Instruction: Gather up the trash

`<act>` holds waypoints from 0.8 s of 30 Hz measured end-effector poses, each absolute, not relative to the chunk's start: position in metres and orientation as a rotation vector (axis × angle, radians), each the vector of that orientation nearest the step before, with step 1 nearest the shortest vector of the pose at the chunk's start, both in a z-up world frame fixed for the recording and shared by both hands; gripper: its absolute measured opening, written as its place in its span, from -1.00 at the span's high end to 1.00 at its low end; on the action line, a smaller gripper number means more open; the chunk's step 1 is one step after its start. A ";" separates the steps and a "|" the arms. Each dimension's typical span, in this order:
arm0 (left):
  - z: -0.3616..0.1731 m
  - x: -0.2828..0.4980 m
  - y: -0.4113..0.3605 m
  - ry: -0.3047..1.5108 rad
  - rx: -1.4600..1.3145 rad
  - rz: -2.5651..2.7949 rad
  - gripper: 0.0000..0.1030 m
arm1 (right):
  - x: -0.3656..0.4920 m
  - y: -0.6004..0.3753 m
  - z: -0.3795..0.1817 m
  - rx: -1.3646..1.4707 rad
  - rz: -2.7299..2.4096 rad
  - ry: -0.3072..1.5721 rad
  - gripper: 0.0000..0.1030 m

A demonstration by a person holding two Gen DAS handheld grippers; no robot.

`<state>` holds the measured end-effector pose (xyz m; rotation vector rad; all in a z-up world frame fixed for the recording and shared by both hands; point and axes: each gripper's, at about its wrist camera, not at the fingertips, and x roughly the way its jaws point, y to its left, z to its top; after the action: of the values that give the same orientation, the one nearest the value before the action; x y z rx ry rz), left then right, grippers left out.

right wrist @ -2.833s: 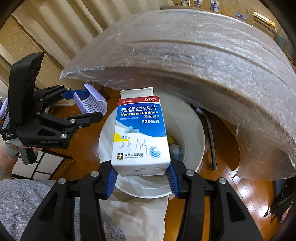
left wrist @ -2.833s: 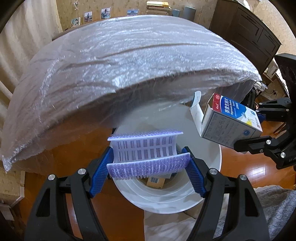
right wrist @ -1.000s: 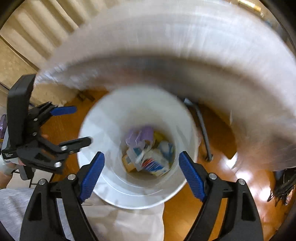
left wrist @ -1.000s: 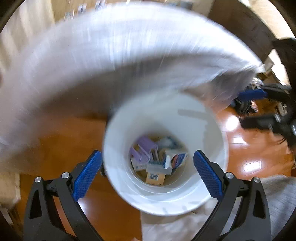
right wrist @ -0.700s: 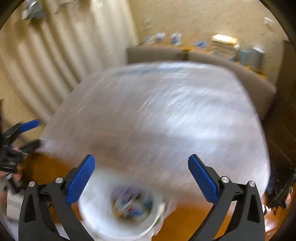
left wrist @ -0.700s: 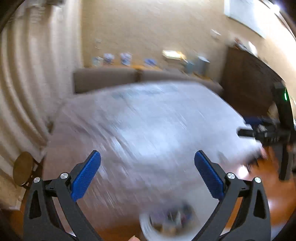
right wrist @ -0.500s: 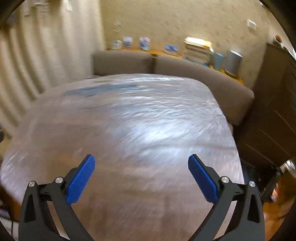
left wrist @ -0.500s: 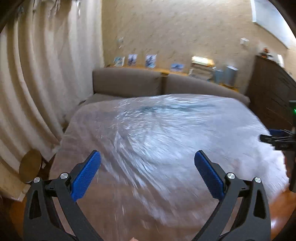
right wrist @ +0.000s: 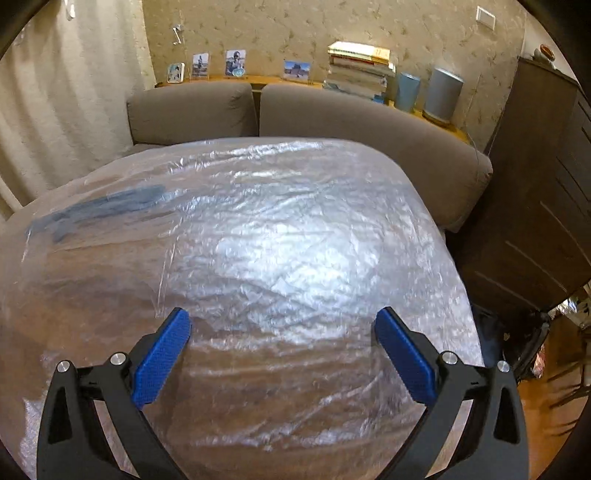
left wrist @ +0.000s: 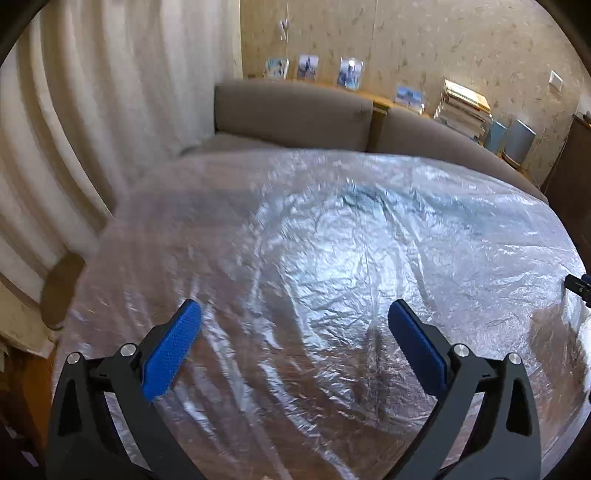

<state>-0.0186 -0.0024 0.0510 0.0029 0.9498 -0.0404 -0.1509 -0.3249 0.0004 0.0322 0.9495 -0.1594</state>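
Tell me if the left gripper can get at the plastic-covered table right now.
Probably yes. The left gripper is open and empty, and the plastic-covered table lies directly ahead with nothing between them. No trash shows on it.

On my feeds, the left gripper (left wrist: 294, 345) and right gripper (right wrist: 282, 347) each show black arms with blue, fine-textured finger pads (left wrist: 172, 349). The table (right wrist: 240, 369) reads brown under a clear, crinkled plastic sheet (right wrist: 280, 236) with silvery-white glare. The sofa (right wrist: 192, 110) is grey-brown. The curtain (left wrist: 92, 110) is cream with vertical folds. The wallpaper (right wrist: 280, 29) is tan with a faint sprig pattern. The cabinet (right wrist: 539, 206) is dark brown.
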 end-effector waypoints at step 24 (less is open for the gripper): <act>0.046 -0.011 -0.001 0.973 0.029 -0.016 -0.97 | -0.146 -0.325 -0.001 0.037 -0.176 0.931 -0.93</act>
<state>-0.0113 -0.0006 0.0457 0.0292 0.9730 -0.0163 -0.1462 -0.3254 -0.0006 0.0369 0.9313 -0.1757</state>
